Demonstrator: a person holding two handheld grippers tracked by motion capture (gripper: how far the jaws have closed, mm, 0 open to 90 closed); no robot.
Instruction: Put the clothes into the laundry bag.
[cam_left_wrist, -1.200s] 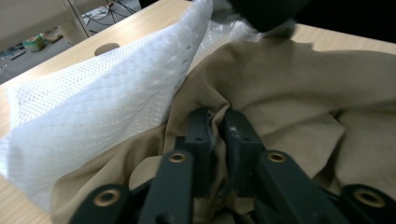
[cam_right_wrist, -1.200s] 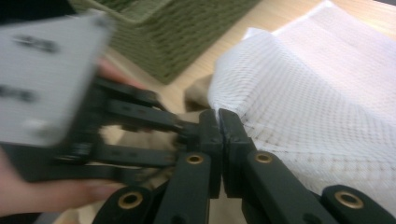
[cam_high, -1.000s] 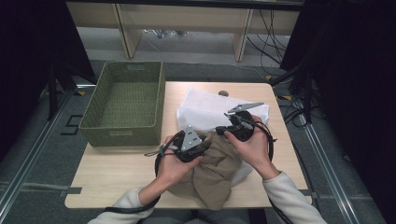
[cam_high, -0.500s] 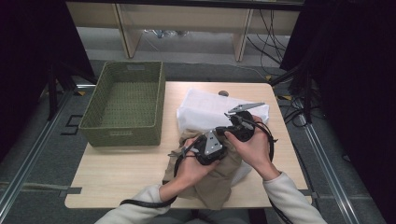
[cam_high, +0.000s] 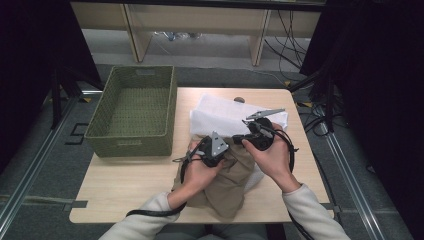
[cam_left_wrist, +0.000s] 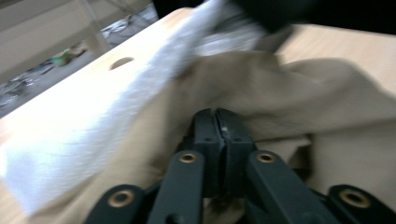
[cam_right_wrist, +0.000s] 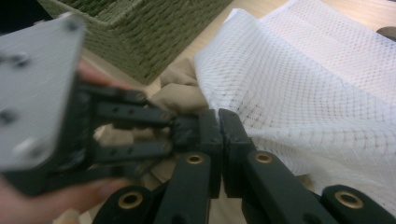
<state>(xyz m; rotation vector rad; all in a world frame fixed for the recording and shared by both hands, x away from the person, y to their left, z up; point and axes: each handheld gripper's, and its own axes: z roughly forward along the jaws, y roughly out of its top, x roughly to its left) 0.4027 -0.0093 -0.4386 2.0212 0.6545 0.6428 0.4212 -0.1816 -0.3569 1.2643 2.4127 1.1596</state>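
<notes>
A tan cloth (cam_high: 225, 190) lies crumpled at the table's front middle, partly over a white mesh bag (cam_high: 225, 112). My left gripper (cam_high: 231, 142) points right, and its jaws have just been closing. In the left gripper view they stand pressed together (cam_left_wrist: 217, 114), with the tan cloth (cam_left_wrist: 327, 102) bunched at their tips. My right gripper (cam_high: 240, 141) points left and meets the left one tip to tip. Its jaws (cam_right_wrist: 218, 116) are shut with nothing seen between them, and the mesh bag (cam_right_wrist: 303, 93) lies just beyond.
A green woven basket (cam_high: 132, 145) stands on the left of the wooden table (cam_high: 125, 190), seemingly holding nothing. The left gripper's grey plate (cam_right_wrist: 32, 88) looms close in the right gripper view. Cables trail from both grippers. Shelving legs and floor cables lie beyond the table.
The left hand has moved right across the tan cloth until its gripper meets the right one, and its jaws have come together. The right hand has stayed put.
</notes>
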